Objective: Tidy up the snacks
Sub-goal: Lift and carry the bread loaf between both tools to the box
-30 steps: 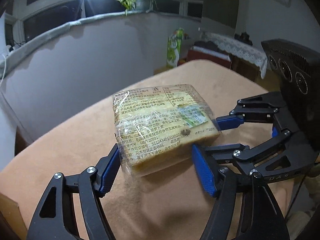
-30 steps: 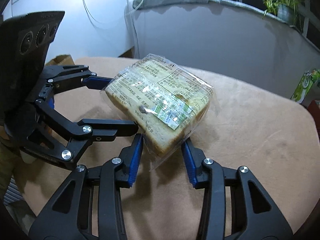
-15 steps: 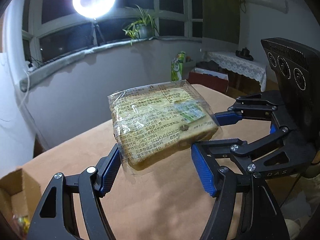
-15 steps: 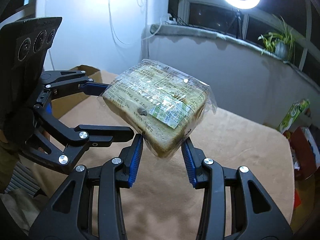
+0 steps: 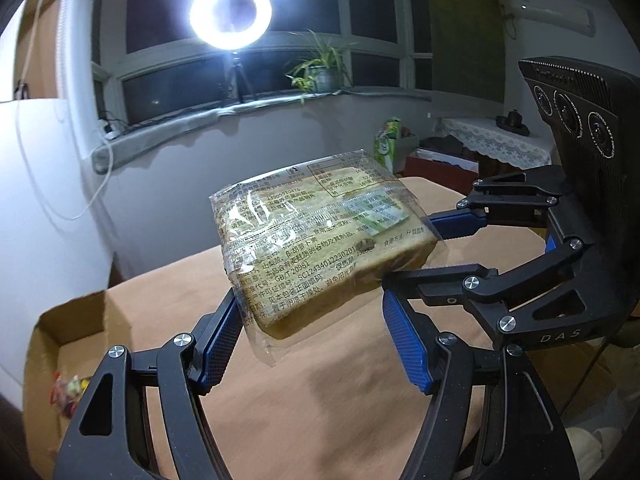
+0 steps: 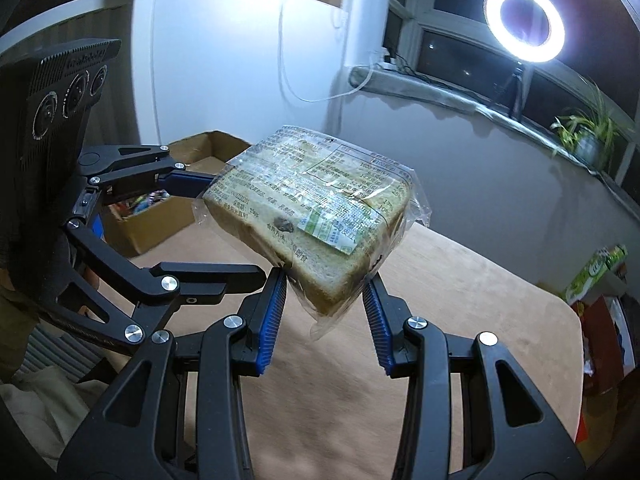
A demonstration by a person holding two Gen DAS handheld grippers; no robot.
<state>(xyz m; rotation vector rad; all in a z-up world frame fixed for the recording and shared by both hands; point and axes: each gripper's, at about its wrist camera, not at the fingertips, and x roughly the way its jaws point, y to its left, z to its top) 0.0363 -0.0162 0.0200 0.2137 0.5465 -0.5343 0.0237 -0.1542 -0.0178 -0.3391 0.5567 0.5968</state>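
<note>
Now both grippers hold one wrapped bread loaf (image 5: pixel 320 248) in the air above the brown table (image 5: pixel 328 408): left gripper (image 5: pixel 312 344) clamps its wide sides, right gripper (image 6: pixel 324 304) pinches a corner. It looks light, soft and crushable, with slippery film, so gentle pressure on the crust sides seems best.

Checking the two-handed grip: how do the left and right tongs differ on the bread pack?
The left tongs stand wide, spanning a full side of the bread pack; right tongs stand narrower, pinching one corner. Right tongs' pads press the wrapper; left tongs' one pad shows a gap, contact unclear. Shared: black frames, blue pads, pack held above the table.
</note>
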